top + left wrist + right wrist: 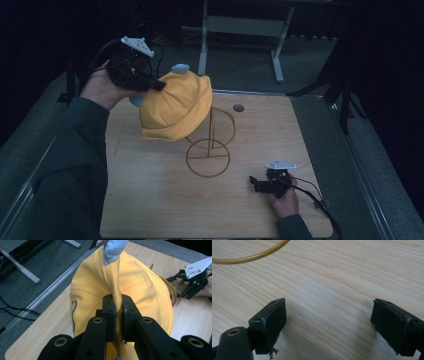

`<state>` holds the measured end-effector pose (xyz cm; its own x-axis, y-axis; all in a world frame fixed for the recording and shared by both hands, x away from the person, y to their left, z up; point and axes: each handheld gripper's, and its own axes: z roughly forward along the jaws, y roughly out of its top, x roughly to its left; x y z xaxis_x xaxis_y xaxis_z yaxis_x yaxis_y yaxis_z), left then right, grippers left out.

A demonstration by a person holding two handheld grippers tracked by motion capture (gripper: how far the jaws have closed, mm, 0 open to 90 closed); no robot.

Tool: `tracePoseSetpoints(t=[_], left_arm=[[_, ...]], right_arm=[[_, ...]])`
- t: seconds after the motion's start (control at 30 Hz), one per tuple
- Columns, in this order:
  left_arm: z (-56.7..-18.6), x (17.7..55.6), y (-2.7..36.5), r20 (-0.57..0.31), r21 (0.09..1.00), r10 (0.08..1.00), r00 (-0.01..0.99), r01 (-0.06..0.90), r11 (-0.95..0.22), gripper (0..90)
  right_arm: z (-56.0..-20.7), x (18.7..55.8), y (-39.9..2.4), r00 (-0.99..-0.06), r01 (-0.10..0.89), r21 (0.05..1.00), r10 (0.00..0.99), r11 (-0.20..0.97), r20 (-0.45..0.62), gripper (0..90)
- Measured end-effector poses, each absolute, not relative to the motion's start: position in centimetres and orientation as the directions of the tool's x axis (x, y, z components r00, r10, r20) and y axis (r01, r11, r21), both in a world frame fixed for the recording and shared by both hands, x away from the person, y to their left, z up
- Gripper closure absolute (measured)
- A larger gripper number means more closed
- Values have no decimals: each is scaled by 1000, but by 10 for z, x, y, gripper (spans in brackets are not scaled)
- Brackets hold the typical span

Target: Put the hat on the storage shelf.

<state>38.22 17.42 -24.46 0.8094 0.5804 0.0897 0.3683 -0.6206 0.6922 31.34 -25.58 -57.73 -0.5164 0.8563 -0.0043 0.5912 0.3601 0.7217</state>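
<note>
The person's left forearm, in a dark green sleeve, is reaching up along the left side of the wooden table [150,200], with the left hand [102,89] raised well above the surface and wrapped around the left gripper [150,85]. That gripper is pointing to the right, its jaws pinching a fold of fabric on the yellow hat [175,107]; in the left gripper view the two jaws are pressing together on a raised ridge of the cloth of the yellow hat [130,282], with a pale blue piece [113,248] showing at the far end of the fold. The hat is hanging in the air over the far left part of the table, partly in front of a brown wire stand [210,150] whose ring base is sitting on the wood near the middle. The right hand [286,200] is lying low on the near right part of the table, holding the right gripper [256,184], which is pointing left toward the stand. In the right gripper view its jaws are standing wide apart just above bare wood, gripping nothing, with a curve of the stand's ring [249,256] ahead.
</note>
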Motion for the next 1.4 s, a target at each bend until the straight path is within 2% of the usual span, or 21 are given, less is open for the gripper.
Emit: tracePoseSetpoints(t=[1.4], left_arm=[[-277,400,79,86,627,487,869,333,-704,807]], right_arm=[[-577,314,-256,-517,590,723,856,360,-4,129]])
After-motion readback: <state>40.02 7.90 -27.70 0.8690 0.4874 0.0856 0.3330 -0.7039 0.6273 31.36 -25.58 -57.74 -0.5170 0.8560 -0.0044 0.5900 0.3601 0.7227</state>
